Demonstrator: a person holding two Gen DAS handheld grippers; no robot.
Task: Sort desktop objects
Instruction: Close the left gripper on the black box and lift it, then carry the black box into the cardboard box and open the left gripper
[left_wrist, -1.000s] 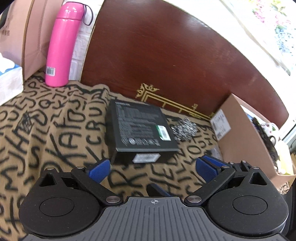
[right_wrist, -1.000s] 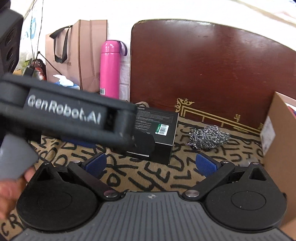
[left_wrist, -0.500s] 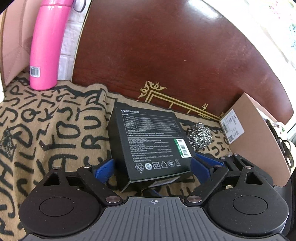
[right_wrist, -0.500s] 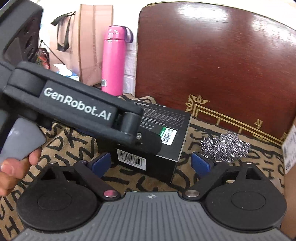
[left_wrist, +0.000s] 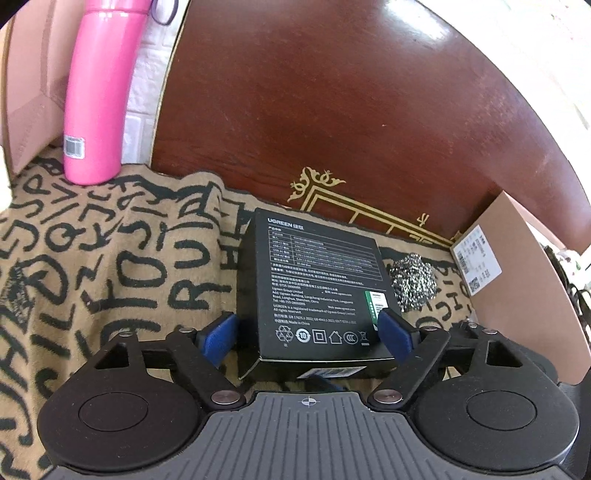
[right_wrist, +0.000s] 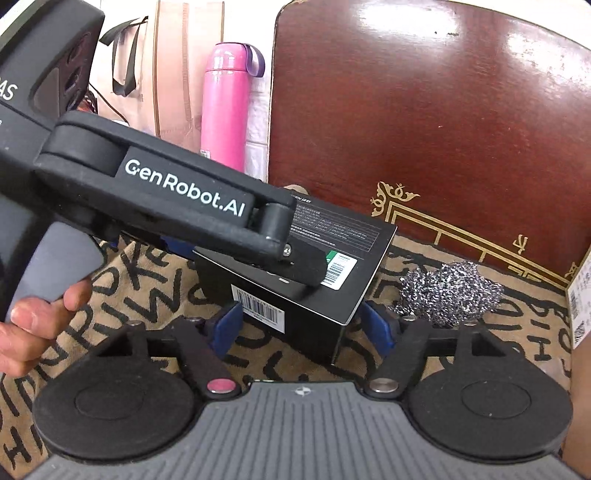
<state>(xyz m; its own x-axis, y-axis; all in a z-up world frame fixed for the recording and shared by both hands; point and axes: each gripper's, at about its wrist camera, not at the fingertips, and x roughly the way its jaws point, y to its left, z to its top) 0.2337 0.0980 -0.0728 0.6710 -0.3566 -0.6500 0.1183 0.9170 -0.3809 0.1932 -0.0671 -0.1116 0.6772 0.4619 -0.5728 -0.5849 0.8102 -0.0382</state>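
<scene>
A black UGREEN box (left_wrist: 317, 288) lies on the letter-patterned cloth (left_wrist: 92, 258). Its near end sits between the blue pads of my left gripper (left_wrist: 308, 336). The jaws are closing and stand close to both sides of the box; I see no firm press. My right gripper (right_wrist: 303, 326) straddles another corner of the same box (right_wrist: 343, 229). Its jaws are closing too, with a gap at the right pad. In the right wrist view the left tool's black finger (right_wrist: 306, 264) lies across the box top. A steel scourer (left_wrist: 412, 282) rests just right of the box.
A pink flask (left_wrist: 99, 96) stands at the back left beside a paper bag (right_wrist: 177, 74). A dark wooden panel (left_wrist: 332, 110) rises behind the cloth. A cardboard box (left_wrist: 517, 295) stands close on the right. A person's hand (right_wrist: 33, 328) holds the left tool.
Both grippers came forward and slightly down until the black box sat between their pads. Both pairs of jaws have since narrowed around it. The box has not moved.
</scene>
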